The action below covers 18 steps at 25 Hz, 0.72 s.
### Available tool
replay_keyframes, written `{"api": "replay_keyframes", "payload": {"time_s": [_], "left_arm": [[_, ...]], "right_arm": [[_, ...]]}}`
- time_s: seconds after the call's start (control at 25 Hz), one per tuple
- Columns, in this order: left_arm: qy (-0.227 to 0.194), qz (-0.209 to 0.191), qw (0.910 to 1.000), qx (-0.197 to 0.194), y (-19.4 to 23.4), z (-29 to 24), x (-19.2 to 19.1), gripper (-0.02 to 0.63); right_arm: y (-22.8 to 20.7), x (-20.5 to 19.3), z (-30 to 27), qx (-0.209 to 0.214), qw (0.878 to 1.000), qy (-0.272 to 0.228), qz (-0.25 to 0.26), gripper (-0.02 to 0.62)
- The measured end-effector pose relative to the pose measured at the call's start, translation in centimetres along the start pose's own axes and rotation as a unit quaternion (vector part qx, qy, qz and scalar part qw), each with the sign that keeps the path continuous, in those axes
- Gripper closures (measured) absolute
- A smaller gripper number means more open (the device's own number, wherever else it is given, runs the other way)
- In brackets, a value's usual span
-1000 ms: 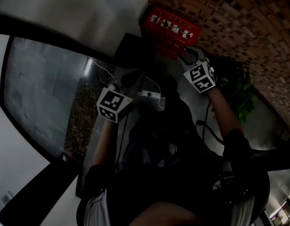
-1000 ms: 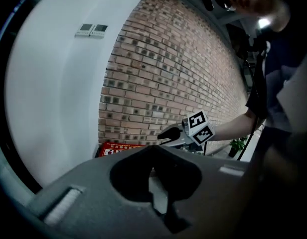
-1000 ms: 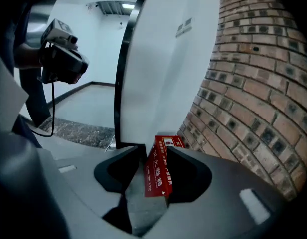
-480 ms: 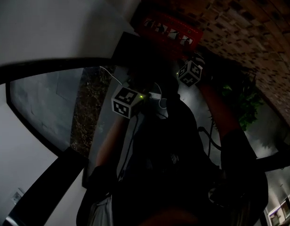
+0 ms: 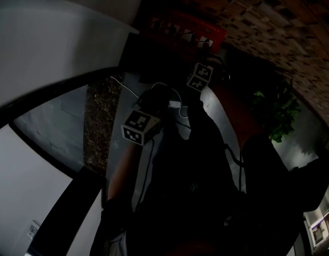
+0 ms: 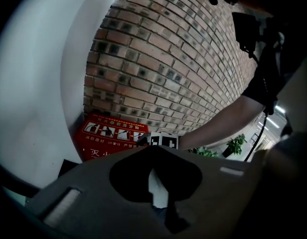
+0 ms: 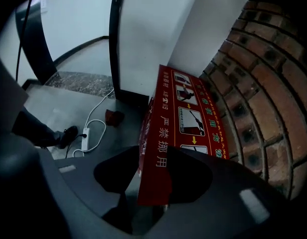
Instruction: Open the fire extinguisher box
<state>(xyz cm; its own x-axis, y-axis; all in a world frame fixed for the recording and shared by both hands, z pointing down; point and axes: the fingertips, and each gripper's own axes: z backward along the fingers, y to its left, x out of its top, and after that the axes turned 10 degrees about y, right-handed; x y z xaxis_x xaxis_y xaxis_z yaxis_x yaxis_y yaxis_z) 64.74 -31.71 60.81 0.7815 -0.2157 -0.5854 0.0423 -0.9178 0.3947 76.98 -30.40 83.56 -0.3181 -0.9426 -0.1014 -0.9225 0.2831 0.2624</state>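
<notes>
The right gripper (image 7: 152,183) had reached the red rectangular fire extinguisher box (image 7: 186,113) at upper centre, jaws clamping its edge; the left gripper (image 6: 156,183) was closed, empty.

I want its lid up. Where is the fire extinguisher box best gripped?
By the thin front edge at the near corner of the fire extinguisher box, coming from the open floor side; the brick wall blocks its back. The right gripper grips that edge.
</notes>
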Motion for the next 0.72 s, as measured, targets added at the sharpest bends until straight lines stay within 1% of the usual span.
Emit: {"api": "replay_keyframes", "payload": {"time_s": [0.04, 0.16, 0.32, 0.72], "left_arm": [[0.000, 0.002, 1.0000, 0.002, 0.2, 0.1, -0.1, 0.606], [0.000, 0.007, 1.0000, 0.007, 0.9, 0.3, -0.3, 0.606], [0.004, 0.009, 0.9999, 0.009, 1.2, 0.5, -0.7, 0.606], [-0.001, 0.004, 0.9999, 0.009, 1.0, 1.2, -1.2, 0.606]], "right_arm": [[-0.3, -0.1, -0.3, -0.006, 1.000, 0.003, 0.003, 0.441], [-1.1, -0.3, -0.5, -0.021, 1.000, 0.010, 0.009, 0.437], [-1.0, -0.4, -0.7, -0.026, 1.000, 0.013, 0.006, 0.442], [-1.1, -0.2, -0.2, 0.011, 1.000, 0.019, -0.005, 0.451]]}}
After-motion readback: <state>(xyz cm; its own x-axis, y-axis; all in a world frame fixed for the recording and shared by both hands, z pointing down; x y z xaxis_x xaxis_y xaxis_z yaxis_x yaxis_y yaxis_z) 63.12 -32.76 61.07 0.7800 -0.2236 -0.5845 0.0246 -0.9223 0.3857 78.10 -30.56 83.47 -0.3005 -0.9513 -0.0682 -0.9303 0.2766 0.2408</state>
